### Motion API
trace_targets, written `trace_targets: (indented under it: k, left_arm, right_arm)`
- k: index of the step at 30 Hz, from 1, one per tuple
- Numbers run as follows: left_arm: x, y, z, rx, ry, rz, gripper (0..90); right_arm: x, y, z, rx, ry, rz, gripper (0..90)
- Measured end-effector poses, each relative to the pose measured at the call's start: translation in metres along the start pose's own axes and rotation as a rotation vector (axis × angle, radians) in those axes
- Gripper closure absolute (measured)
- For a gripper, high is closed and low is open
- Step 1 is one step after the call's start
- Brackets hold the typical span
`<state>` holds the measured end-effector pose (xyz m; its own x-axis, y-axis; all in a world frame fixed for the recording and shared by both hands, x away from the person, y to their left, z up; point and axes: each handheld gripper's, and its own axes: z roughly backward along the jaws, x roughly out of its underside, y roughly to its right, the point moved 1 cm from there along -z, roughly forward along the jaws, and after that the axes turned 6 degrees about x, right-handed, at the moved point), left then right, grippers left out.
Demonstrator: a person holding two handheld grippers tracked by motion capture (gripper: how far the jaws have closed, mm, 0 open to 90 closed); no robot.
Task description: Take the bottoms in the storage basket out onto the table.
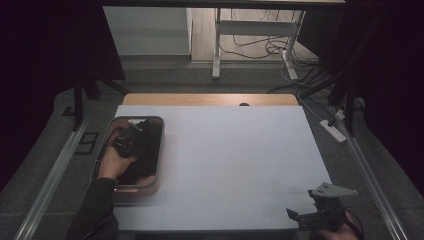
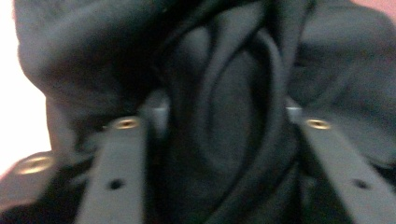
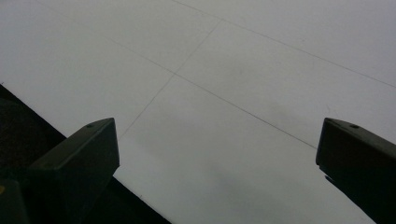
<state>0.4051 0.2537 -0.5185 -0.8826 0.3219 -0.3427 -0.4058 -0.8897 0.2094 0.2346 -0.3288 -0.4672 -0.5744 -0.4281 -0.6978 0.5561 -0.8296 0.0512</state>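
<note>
At the left of the high view one pink bin (image 1: 159, 150) sits on the white bench (image 1: 240, 160), and your left gripper (image 1: 131, 142) is down inside it, on the one dark cloth (image 1: 150, 137) bundled there. In the left gripper view its two fingers (image 2: 116, 163) stand either side of a thick fold of that dark cloth (image 2: 224, 130), which bulges up between them and presses against both, so you are pinching the fabric. At the lower right of the high view your right gripper (image 1: 305, 216) hangs at the near bench edge; in the right gripper view its two fingers (image 3: 79, 158) are spread wide over bare bench (image 3: 224, 93) with nothing between them
</note>
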Motion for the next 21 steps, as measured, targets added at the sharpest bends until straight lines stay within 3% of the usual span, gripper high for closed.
trace_targets:
  k: [1, 5, 15, 21]
  left_arm:
    - [0.000, 0.001, 0.000, 0.007, -0.002, 0.002, 64.3]
    - [-0.001, 0.000, 0.002, 0.030, -0.008, 0.032, 68.6]
    - [-0.003, 0.000, 0.008, 0.027, -0.022, 0.066, 72.6]
    - [-0.002, -0.001, 0.019, 0.037, 0.030, 0.046, 73.4]
  right_arm:
    - [0.000, 0.000, 0.000, -0.001, 0.000, -0.003, 0.0]
    - [0.000, 0.001, 0.000, -0.001, -0.001, -0.002, 0.0]
    - [0.000, 0.000, 0.001, -0.004, 0.005, 0.001, 0.0]
    - [0.000, 0.001, 0.001, -0.006, 0.007, 0.001, 0.0]
